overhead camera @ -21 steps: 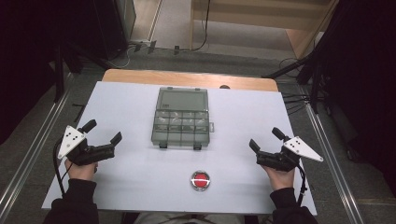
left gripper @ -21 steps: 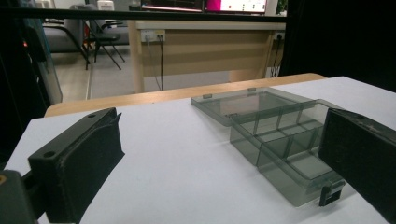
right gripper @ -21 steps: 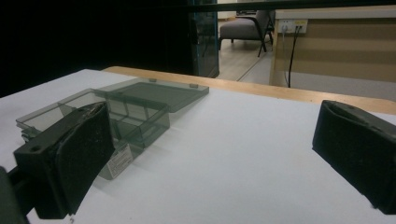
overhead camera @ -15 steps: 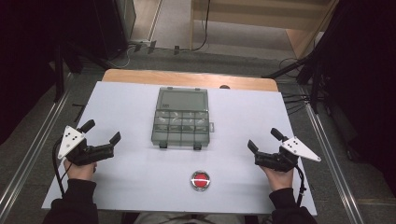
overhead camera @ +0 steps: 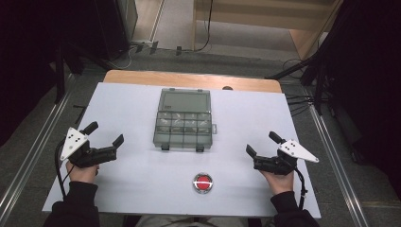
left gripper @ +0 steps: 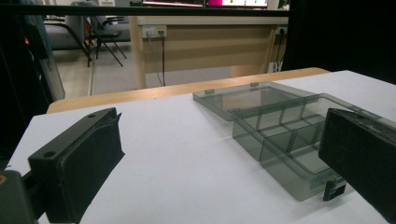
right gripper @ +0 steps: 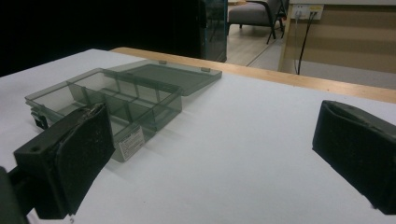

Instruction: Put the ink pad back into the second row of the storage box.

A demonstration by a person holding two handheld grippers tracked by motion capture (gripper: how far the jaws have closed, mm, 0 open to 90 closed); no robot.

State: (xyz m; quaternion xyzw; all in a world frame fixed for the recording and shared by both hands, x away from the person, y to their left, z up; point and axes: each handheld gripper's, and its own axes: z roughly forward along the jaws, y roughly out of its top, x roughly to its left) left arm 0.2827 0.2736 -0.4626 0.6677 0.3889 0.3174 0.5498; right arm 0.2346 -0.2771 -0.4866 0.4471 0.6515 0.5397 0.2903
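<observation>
Compartment box (overhead camera: 183,124) sits open on the white table (overhead camera: 132,189), ahead of and between your two grippers, its clear lid (overhead camera: 185,100) folded flat on the far side and well apart from both sets of jaws.

Your left gripper (overhead camera: 105,140) rests near the table's left edge with its jaws spread wide and nothing between them; the box lies ahead and to its right. Reach in from here at a slant and one jaw could catch the near wall or a front latch (left gripper: 334,188) and shove the light box across the smooth sheet instead of gripping it.

Between your hands, near your side of the table, sits a round red button (overhead camera: 203,182); a low sweep toward the box could brush it.

Your right gripper (overhead camera: 262,150) also stands wide and empty, with the box ahead and to its left. Pressing on the flat lid could lever the tray up at its hinge.

The high view shows the button and both hands at once. The left gripper view brings out the latch and dividers (left gripper: 285,130). The right gripper view shows a small label (right gripper: 130,143) on the box's side wall.
</observation>
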